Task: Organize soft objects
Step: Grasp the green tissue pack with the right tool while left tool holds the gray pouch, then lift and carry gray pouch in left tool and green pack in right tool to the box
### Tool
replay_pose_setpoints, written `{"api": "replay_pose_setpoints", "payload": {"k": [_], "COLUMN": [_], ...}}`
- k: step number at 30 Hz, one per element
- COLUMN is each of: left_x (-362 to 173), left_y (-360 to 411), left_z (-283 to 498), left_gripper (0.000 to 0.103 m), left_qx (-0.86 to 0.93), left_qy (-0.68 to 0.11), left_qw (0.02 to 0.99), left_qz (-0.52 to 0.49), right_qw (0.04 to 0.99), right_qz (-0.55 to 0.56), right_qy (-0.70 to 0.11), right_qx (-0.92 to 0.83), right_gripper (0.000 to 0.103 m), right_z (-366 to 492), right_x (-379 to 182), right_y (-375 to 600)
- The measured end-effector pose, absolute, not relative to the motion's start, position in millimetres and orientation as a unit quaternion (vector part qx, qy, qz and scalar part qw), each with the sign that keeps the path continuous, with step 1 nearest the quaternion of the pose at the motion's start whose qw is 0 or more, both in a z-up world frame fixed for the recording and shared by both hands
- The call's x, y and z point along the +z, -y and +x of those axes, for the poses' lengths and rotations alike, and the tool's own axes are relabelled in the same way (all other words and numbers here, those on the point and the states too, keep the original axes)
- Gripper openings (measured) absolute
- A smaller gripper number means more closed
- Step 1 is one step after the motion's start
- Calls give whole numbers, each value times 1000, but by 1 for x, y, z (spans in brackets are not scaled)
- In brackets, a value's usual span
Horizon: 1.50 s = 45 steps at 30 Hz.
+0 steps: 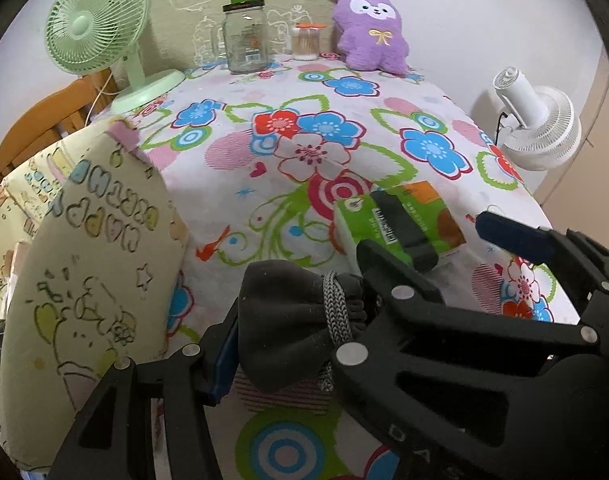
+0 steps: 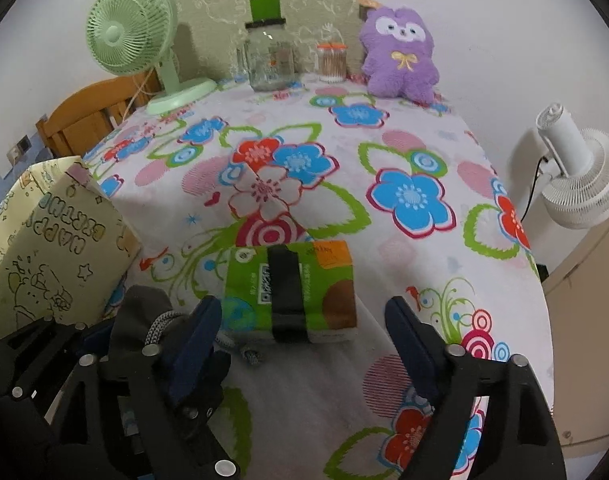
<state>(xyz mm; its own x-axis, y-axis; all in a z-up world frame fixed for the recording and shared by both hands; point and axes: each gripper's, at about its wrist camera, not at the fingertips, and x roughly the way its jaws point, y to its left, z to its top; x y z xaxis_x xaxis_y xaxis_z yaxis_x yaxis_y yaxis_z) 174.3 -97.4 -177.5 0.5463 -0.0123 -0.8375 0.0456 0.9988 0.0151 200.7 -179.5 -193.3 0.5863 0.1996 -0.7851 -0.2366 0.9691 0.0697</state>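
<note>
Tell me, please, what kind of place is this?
Probably a home room: a table under a flowered cloth, with a purple plush toy, a green desk fan and a glass jar by the wall.

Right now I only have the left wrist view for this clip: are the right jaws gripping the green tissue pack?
Observer: No. In the right wrist view the right gripper is open, with the tissue pack lying on the tablecloth between its fingertips.
Operator: Any gap?
Observer: Yes, bare cloth shows between the pack and the right-hand pad.
Operator: And the other side?
Observer: The grey pouch held by the left gripper crowds that finger's outer side.
</note>
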Motion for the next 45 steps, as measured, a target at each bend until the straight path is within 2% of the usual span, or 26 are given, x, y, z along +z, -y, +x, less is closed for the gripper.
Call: {"api": "replay_pose_setpoints", "payload": {"k": [10, 12, 14, 28, 45], "left_x": [-182, -183, -183, -176, -137], "left_y": [90, 90, 90, 101, 108], "left_z": [178, 179, 178, 170, 144], "left_gripper": [61, 61, 61, 61, 61], "left_qx": [-5, -4, -4, -22, -35], "left_qy": [-482, -480, -479, -472, -431], "left_qw": [876, 877, 878, 881, 901], "left_qz": [14, 16, 17, 27, 35], "right_qw": [880, 877, 876, 885, 910], "right_qz": [-17, -18, -17, -4, 5], "right_qy": [-454, -460, -462, -455, -407], "right_qx": [137, 135, 135, 94, 70], "right_gripper": [86, 74, 73, 71, 71], "right_z": [208, 210, 210, 195, 160], "right_x": [-202, -204, -204, -196, -150], "right_y": [169, 169, 169, 185, 194]}}
